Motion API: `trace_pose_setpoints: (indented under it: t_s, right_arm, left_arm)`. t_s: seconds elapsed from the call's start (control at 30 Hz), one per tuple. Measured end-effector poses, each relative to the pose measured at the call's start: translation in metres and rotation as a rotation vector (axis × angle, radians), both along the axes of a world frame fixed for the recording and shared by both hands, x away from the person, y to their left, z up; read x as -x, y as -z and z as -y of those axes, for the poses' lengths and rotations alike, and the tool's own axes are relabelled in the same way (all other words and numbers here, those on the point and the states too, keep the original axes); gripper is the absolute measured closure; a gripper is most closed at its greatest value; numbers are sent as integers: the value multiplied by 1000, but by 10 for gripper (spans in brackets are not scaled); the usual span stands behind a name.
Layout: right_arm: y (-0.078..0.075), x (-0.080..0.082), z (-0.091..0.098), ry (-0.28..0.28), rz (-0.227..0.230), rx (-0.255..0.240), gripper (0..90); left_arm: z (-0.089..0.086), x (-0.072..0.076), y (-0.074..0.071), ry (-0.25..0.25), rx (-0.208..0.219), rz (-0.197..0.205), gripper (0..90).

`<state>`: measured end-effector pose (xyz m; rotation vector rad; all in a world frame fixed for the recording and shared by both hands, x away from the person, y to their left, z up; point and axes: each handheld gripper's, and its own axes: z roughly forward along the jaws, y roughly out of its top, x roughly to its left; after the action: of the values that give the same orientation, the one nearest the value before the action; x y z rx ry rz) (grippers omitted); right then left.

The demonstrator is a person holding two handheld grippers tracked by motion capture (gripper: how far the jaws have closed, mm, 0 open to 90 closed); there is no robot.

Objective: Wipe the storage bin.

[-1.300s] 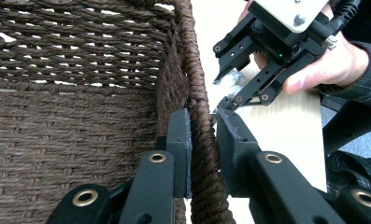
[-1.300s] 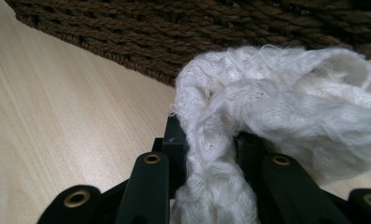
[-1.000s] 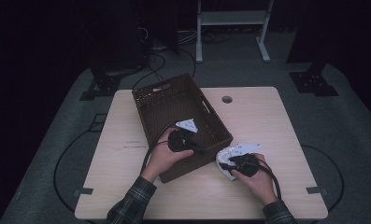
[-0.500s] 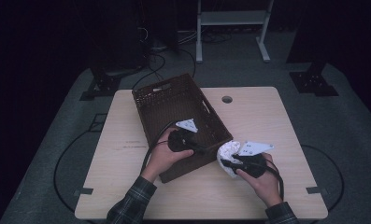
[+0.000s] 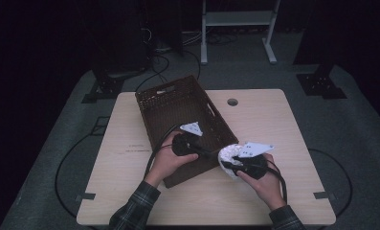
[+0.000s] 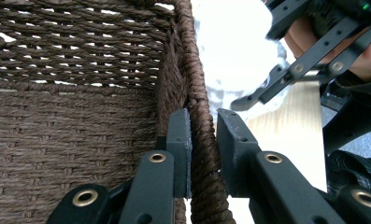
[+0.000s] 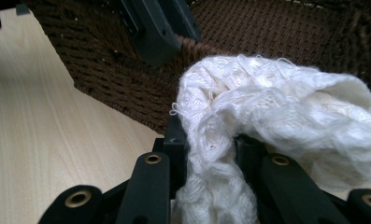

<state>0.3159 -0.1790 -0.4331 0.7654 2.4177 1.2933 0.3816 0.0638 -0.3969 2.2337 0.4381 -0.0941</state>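
The left gripper (image 6: 204,140) is clamping the basket (image 5: 164,103) rim at 5 o'clock; the right gripper (image 7: 209,154) is grasping the white knit cloth (image 7: 267,126) just outside. The loose cloth could be catching on that rim and slipping out.

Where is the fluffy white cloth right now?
In the high view, the white cloth is pinched in the right gripper, at the brown basket's near right edge, beside the left gripper.

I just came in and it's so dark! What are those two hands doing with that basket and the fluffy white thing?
A person is working at a wooden table with a gripper in each hand. The left gripper pinches the rim of the brown woven basket. The right gripper is shut on a white knitted cloth, holding it right beside the basket's near corner, not yet inside.
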Motion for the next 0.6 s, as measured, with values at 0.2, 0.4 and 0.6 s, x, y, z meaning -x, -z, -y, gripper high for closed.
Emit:
trace_pose_setpoints:
  t_s: [0.2, 0.4, 0.6]
  right_arm:
    - [12, -5, -7, -5, -26, 47, 718]
    - [21, -8, -11, -13, -53, 71, 718]
    - [31, -11, -16, -22, -74, 104, 718]
  left_arm:
    - [0, -1, 0, 5, -1, 5, 753]
    - [0, -1, 0, 5, -1, 4, 753]
    - [0, 0, 0, 2, 0, 1, 753]
